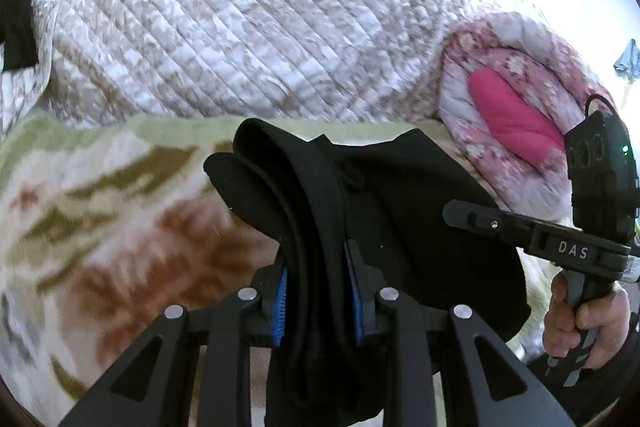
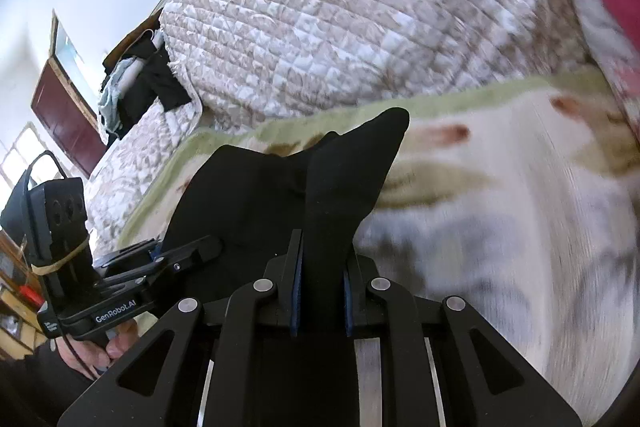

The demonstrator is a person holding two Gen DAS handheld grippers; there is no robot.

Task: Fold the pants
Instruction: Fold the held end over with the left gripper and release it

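Note:
The black pants (image 1: 400, 211) hang bunched between both grippers above a floral blanket (image 1: 100, 211). My left gripper (image 1: 318, 267) is shut on a thick fold of the pants, which stick up past its blue pads (image 1: 282, 303). My right gripper (image 2: 322, 267) is shut on another part of the pants (image 2: 344, 171), whose pointed end rises above the fingers. The right gripper also shows in the left wrist view (image 1: 472, 217) at the right. The left gripper shows in the right wrist view (image 2: 192, 251) at the lower left.
A quilted beige and white bedspread (image 1: 240, 19) lies beyond the blanket. A rolled pink floral quilt (image 1: 516, 99) sits at the right. Dark and pale clothes (image 2: 140, 83) are piled at the bed's far end by a dark red door (image 2: 64, 115).

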